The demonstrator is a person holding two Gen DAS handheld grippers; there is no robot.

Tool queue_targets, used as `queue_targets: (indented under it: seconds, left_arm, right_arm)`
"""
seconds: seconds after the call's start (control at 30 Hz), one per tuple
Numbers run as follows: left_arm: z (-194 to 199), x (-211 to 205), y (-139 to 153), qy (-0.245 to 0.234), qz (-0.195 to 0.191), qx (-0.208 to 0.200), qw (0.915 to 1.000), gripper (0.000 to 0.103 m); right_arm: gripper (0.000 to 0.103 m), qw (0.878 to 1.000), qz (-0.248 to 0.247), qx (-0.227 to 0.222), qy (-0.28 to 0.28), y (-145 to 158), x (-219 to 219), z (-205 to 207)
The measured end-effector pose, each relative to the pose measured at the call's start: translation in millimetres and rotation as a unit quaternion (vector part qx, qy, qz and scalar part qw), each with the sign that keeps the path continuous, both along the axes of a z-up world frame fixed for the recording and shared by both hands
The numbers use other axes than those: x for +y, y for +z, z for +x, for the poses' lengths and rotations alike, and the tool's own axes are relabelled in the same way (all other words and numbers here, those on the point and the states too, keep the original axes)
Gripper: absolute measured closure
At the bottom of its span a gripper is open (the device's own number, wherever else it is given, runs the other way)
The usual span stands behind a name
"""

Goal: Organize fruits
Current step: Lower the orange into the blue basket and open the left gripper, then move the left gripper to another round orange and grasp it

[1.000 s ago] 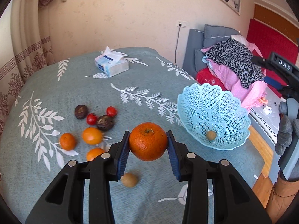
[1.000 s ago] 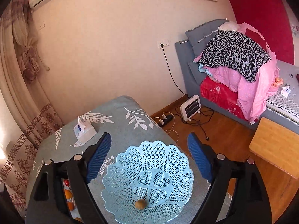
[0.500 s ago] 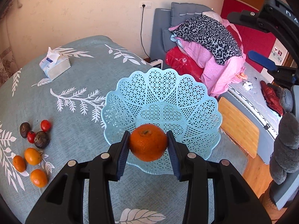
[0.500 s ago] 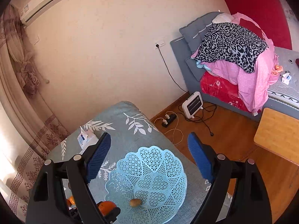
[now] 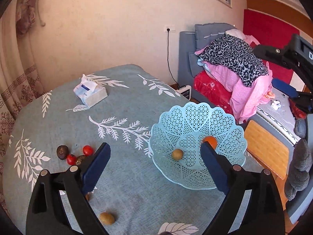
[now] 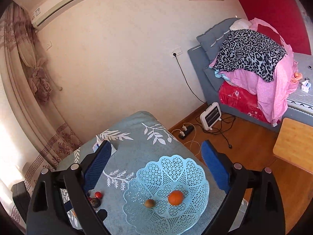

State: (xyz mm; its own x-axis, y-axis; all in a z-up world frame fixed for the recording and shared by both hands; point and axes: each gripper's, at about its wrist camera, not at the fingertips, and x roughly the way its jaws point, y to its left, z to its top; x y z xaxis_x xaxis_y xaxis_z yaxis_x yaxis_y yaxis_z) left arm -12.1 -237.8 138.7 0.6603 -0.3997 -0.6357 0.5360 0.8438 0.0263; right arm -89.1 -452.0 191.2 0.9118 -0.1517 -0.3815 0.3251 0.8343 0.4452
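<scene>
A home bedroom: bed [image 6: 254,90] piled with blankets, curtains [image 6: 29,74], wall air conditioner [image 6: 58,2]

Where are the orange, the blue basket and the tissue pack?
orange [image 6: 175,197]: right wrist view, middle of its peel.
blue basket [image 6: 192,173]: right wrist view, bare lattice wall at the far side.
tissue pack [image 5: 92,96]: left wrist view, its top face.

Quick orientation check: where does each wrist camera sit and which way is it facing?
Left wrist: on the left gripper, angled down over the table toward the basket; its open fingers and a gloved hand show.
Right wrist: on the right gripper, above the basket, facing the wall; open fingers show.
Shared: basket, orange, brown fruit.
</scene>
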Motion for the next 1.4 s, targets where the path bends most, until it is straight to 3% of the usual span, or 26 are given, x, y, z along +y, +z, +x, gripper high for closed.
queue_targets:
  seconds: [0.33,0.83,1.4]
  left_arm:
    - [21.0,76.0,8.6,0.095,-0.012,0.003,0.9954,0.009]
    - [41.8,184.3,-27.7,0.213,-0.016,0.054,0.9755,0.009]
    - [89.3,206.9,-85.0,0.248,-0.004,0.123,0.9608,0.010]
  right_arm:
    - [0.007,0.999,-0.017,0.013,0.029,-4.5,21.5,10.5]
    - [0.007,0.995,-0.035,0.038,0.083,-17.3,60.3,27.9]
    - [0.007,0.988,-0.034,0.077,0.133,-35.5,86.8,46.8]
